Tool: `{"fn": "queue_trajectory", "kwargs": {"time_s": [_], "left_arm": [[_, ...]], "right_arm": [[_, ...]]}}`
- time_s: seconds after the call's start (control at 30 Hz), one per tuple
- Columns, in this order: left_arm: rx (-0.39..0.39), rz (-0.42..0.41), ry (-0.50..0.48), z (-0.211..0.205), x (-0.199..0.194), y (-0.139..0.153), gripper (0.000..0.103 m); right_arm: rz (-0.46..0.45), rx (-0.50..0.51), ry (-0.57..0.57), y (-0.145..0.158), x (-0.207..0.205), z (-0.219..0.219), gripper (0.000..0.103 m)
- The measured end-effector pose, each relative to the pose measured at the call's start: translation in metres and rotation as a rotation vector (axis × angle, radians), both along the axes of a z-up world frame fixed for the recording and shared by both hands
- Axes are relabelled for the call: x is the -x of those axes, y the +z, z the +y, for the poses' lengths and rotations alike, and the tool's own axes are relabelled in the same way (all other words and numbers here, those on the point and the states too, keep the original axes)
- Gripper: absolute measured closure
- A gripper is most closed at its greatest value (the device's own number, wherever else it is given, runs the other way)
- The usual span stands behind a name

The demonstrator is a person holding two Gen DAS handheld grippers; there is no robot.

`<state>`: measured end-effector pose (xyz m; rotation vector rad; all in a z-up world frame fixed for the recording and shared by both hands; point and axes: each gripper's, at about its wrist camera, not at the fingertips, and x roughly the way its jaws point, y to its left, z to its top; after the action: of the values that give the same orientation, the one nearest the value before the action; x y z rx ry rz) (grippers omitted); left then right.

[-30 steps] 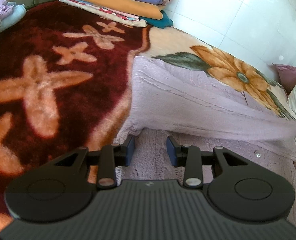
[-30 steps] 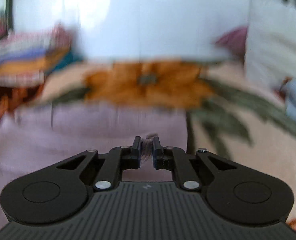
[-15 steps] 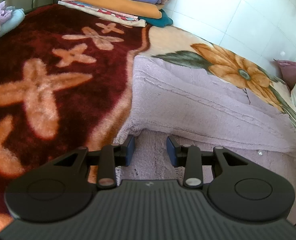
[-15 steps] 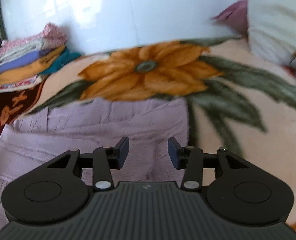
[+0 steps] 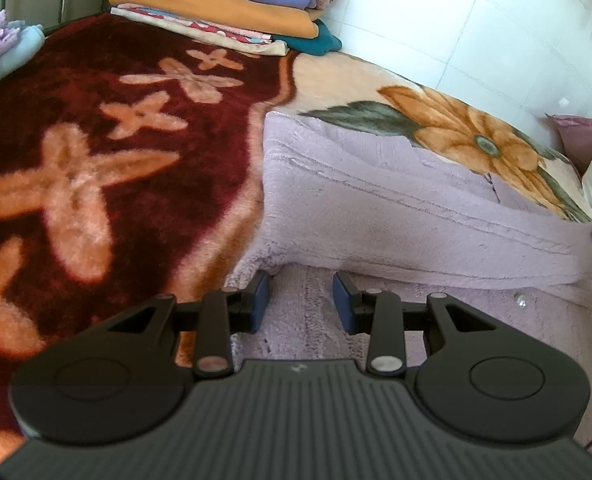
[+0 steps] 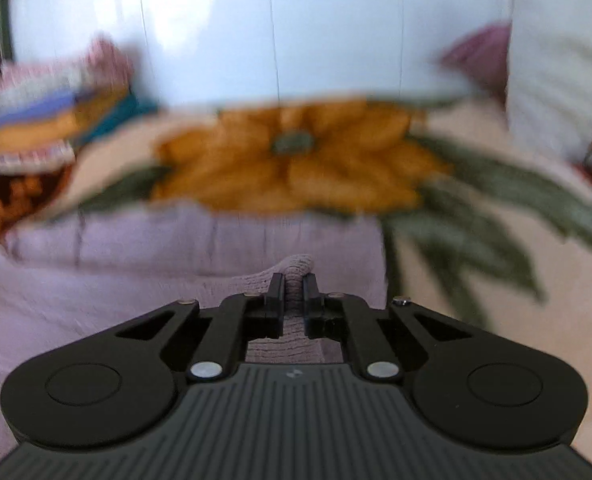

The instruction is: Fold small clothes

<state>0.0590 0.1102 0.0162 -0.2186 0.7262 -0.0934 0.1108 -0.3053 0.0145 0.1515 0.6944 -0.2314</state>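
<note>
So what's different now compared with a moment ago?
The right gripper, open half a second ago, has shut on a fold of the lilac garment and draws that edge taut to the right. The left gripper stays open in place over the garment. The blanket is unchanged.

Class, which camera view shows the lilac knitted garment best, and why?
The left wrist view: the lilac garment lies sharp, its folded flap visible. The right wrist view is blurred, showing only a pinch of it in the right gripper.
</note>
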Motion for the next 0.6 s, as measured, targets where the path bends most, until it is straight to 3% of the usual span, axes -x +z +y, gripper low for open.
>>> {"fn": "queue_trajectory", "kwargs": {"time_s": [0.07, 0.17, 0.23, 0.53, 0.6], "left_arm": [[-0.007, -0.001, -0.005, 0.000, 0.000, 0.000, 0.065], [-0.002, 0.005, -0.008, 0.002, 0.001, 0.003, 0.065], [0.005, 0.011, -0.009, 0.003, 0.004, 0.008, 0.065], [-0.077, -0.007, -0.096, 0.002, 0.034, 0.049, 0.065], [-0.099, -0.014, -0.133, 0.000, 0.046, 0.058, 0.065]], "right_arm": [[-0.033, -0.010, -0.007, -0.005, 0.004, -0.001, 0.091], [-0.045, -0.085, -0.032, 0.006, 0.015, -0.004, 0.075], [-0.057, -0.089, -0.015, 0.016, 0.027, -0.003, 0.071], [-0.136, -0.129, 0.180, 0.096, 0.123, 0.015, 0.064], [-0.150, -0.122, 0.233, 0.115, 0.148, 0.024, 0.054]]}}
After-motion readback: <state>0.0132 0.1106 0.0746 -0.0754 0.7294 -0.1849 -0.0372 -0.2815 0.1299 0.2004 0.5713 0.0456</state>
